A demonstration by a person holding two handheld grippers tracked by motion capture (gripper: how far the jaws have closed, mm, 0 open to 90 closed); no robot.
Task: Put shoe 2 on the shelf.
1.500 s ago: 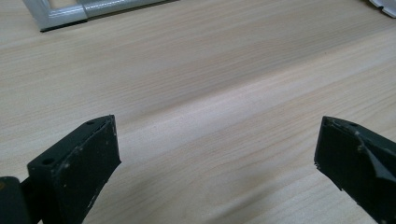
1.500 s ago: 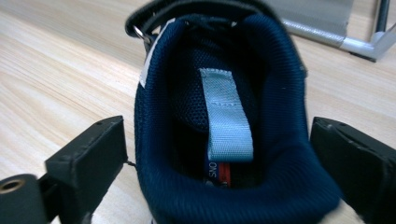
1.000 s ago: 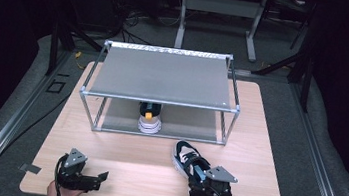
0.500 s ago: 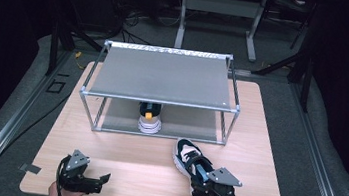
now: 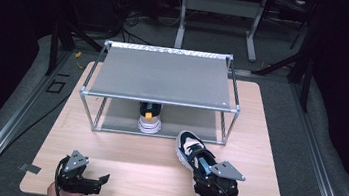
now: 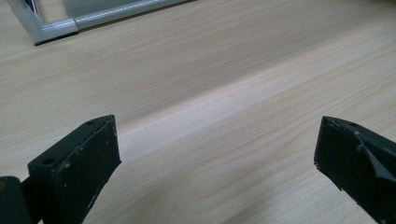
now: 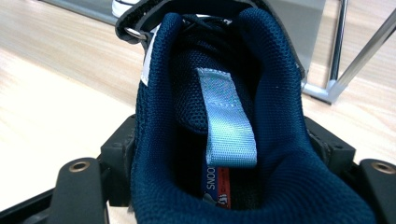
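Observation:
A dark blue and white shoe lies on the wooden table, toe pointing toward the rack. My right gripper is shut on its heel. In the right gripper view the padded collar of the shoe sits squeezed between both jaws, and a pale blue pull tab hangs inside it. My left gripper rests at the table's near left edge, open. In the left gripper view its jaws stand wide apart over bare wood.
A metal rack with a grey top shelf stands at the middle back of the table. A second shoe, white with an orange patch, stands under it on the lower level. A rack post is close beyond the held shoe.
My right gripper has shifted slightly to the right with the shoe. The left gripper has stayed where it was.

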